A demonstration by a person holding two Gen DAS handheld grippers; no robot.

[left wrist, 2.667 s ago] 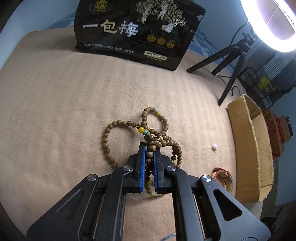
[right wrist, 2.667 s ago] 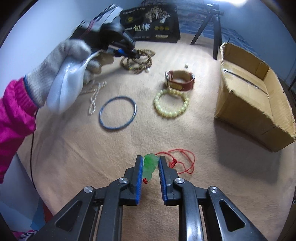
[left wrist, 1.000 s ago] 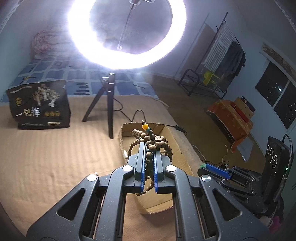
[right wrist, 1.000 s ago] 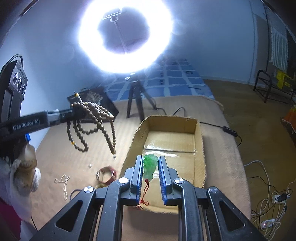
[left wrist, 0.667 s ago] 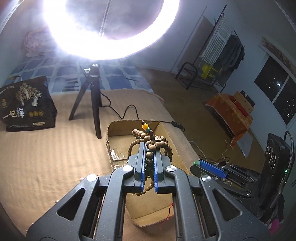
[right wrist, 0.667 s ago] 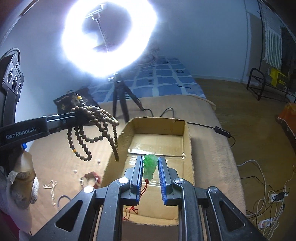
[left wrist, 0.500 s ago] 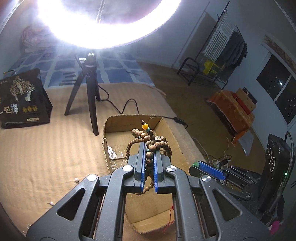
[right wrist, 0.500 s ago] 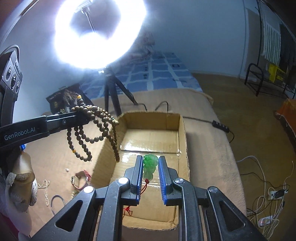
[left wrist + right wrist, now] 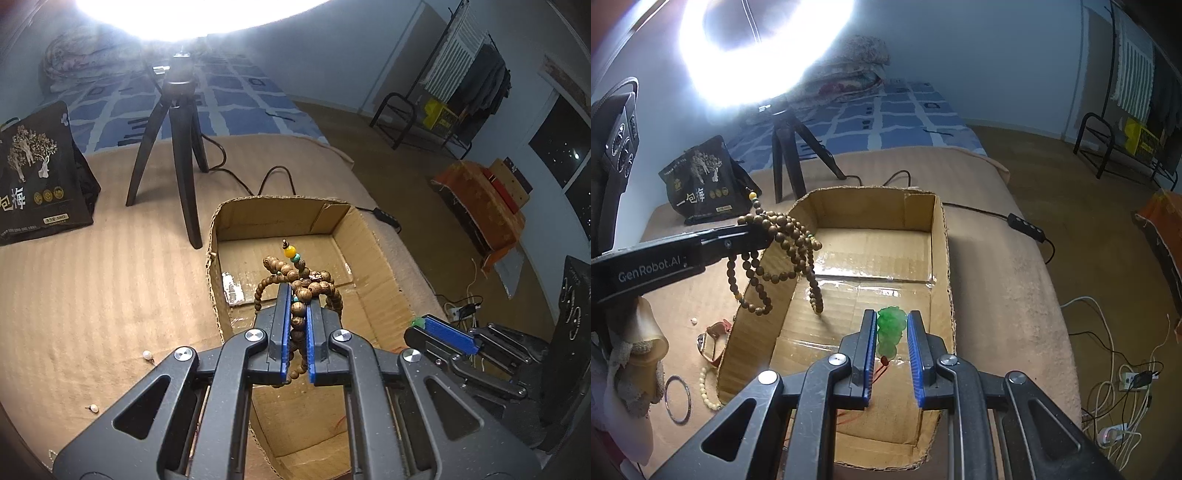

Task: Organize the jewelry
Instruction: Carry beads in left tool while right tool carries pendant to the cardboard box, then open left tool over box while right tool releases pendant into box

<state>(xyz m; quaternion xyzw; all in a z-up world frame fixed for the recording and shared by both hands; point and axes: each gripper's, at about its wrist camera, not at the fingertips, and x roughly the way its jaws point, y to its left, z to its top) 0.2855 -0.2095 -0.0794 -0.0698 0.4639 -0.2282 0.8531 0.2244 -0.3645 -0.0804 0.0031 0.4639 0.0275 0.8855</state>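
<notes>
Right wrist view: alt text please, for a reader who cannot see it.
The right tongs hold a green pendant above an open cardboard box. From the left, the left tongs dangle a wooden bead necklace over the box's near-left wall.

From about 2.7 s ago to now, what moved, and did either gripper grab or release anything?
Both loads left the mat. The left gripper carried the wooden bead necklace over the cardboard box; the right gripper carried the green pendant there too, its red cord dangling. Nothing released; each grip is unchanged. The watch, bangle and pale bead bracelet stayed on the mat.
</notes>
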